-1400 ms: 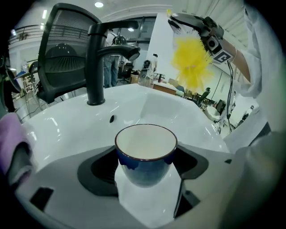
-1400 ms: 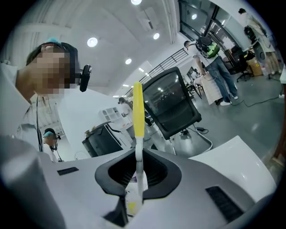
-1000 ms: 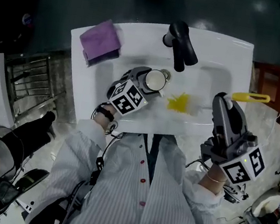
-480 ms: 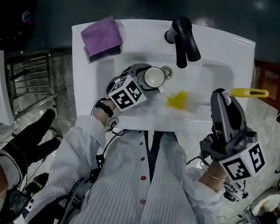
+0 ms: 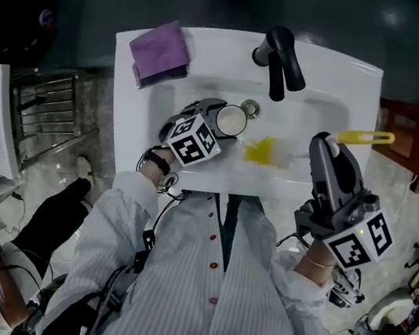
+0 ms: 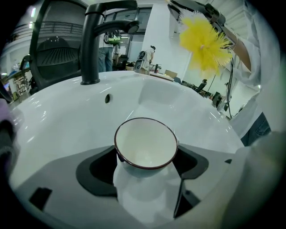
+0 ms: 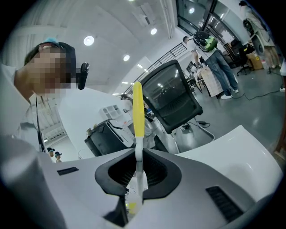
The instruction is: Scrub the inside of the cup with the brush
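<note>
**Cup and brush held apart over the sink**

The left gripper (image 5: 223,122) was closed on the cup (image 6: 146,145), its jaws pressed against the cup's two sides below the rim. The cup was white with a thin dark rim and looked empty. In the left gripper view it was tipped so that its mouth faced back along the jaws. It sat over the white sink (image 5: 328,103), just beside the drain (image 5: 249,109) and in front of the black faucet (image 5: 282,59). Whether it touched the basin floor could not be told.

The right gripper (image 5: 320,148) was clamped narrowly on the brush (image 5: 264,151), gripping the thin white stem between the two ends. The yellow handle (image 7: 138,112) stuck out beyond the jaws, pointing away over the sink's right edge. The yellow bristles lay on the other side, low over the basin near its front wall. In the head view the bristles were near the cup, on its right, and clear of its mouth. The left gripper view showed the bristle head (image 6: 203,40) up and to the right, well apart from the cup's rim.

A folded purple cloth (image 5: 161,53) lay on the sink's back left corner, away from both grippers.
</note>
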